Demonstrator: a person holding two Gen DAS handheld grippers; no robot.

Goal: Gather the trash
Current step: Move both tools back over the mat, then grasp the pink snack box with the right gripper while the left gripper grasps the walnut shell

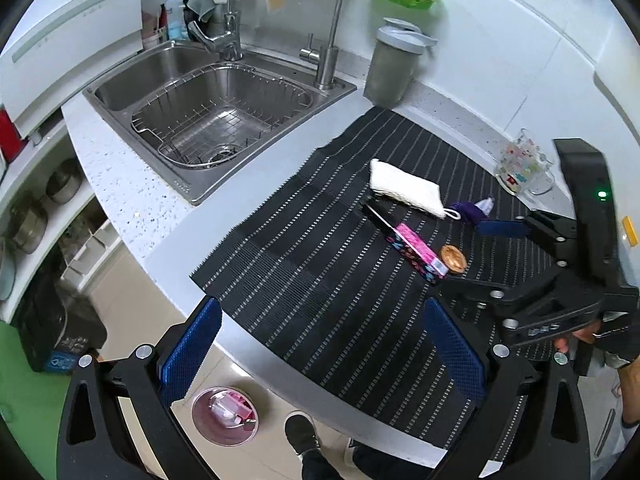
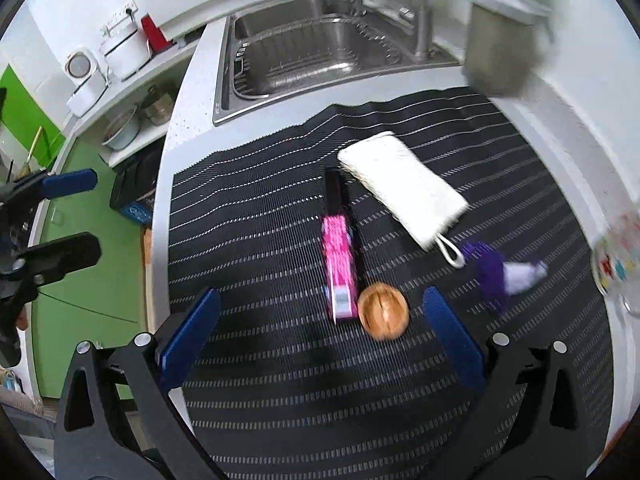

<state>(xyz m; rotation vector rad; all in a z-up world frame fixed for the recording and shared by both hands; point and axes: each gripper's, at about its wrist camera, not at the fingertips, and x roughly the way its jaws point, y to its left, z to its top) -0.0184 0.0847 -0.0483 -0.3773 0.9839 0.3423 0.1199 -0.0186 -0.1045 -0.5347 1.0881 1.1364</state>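
Walnut shell lies between the right hand-held gripper fingers, spread apart, untouched.

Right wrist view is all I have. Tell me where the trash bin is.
Observer: The bin stands on the floor, just off the counter edge.
Operator: Report what's in it.
Observer: Some pink packaging already lies inside.
Operator: Check what's beside it.
Observer: A person's shoe stands right next to it.
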